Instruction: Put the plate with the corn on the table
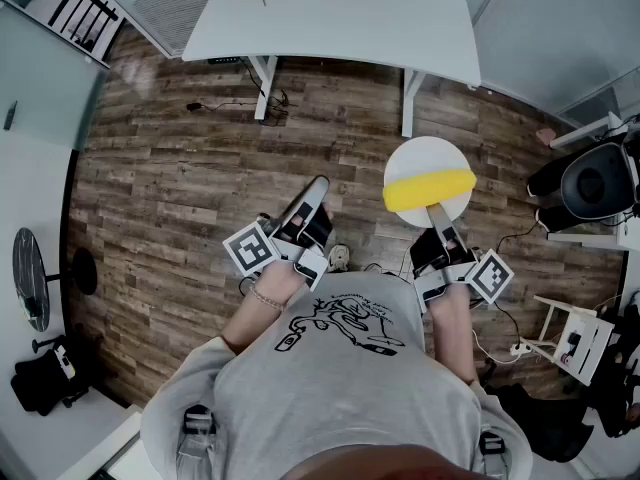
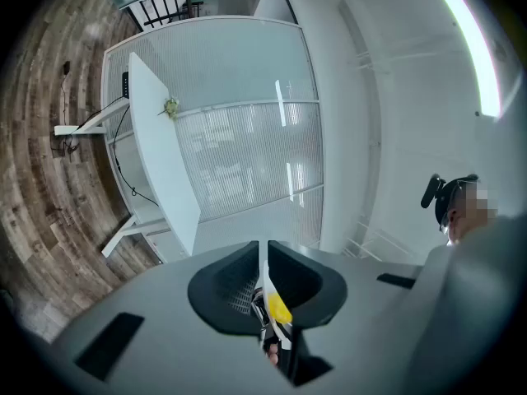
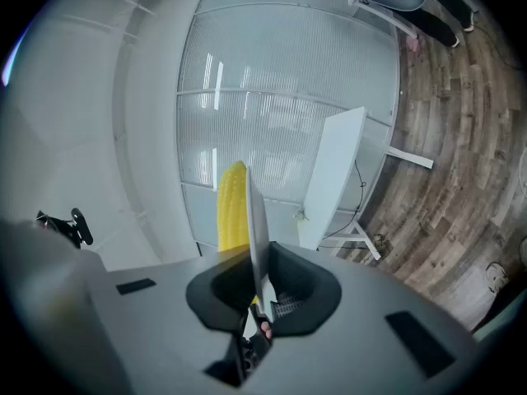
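Plate [image 1: 425, 158] w/ corn [image 1: 430, 190] is level over floor, rim pinched by R gripper [image 1: 434, 211] so corn won't roll. Table [image 1: 330, 18] well ahead. L gripper [image 1: 319, 185] jaws pressed together, empty.

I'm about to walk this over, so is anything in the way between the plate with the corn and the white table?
Nothing visible: only bare wood floor lies between the plate in the right claw and the table.

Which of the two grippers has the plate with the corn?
The right gripper: its jaws are shut on the rim of the white plate carrying the corn. The left gripper is apart from it.
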Demonstrator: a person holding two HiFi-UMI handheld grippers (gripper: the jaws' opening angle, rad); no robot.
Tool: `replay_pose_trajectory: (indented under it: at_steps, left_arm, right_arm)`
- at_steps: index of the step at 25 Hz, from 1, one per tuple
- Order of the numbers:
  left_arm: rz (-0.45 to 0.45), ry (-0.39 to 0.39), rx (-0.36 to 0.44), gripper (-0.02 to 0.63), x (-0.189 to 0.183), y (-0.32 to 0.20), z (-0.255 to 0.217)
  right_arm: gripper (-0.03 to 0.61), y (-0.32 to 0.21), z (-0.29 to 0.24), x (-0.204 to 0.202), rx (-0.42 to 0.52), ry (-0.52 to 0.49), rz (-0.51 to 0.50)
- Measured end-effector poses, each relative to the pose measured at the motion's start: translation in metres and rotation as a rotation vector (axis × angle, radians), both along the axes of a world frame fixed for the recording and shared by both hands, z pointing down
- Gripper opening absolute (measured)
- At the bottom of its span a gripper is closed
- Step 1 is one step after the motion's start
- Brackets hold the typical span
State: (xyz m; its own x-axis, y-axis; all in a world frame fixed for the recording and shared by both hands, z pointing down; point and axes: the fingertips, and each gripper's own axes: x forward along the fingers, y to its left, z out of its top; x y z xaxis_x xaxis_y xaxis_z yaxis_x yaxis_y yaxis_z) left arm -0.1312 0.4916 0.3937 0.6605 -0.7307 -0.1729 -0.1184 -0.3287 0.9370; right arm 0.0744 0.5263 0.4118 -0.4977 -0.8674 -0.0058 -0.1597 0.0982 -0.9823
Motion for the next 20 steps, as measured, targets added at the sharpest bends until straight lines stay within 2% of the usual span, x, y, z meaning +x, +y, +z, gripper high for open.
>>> replay_pose_trajectory:
  at_steps: [12, 20]
  left_arm:
    - [-0.003, 0.001, 0.007, 0.044, -0.027, -0.012, 0.0]
    - [-0.005, 0.0, 0.009, 0.044, -0.018, -0.028, 0.002]
  right_arm:
    - [0.025, -0.013, -0.001, -0.022, 0.005, -0.025, 0.014]
    - [0.025, -0.029, 0.001, -0.013, 0.009, -0.017, 0.006]
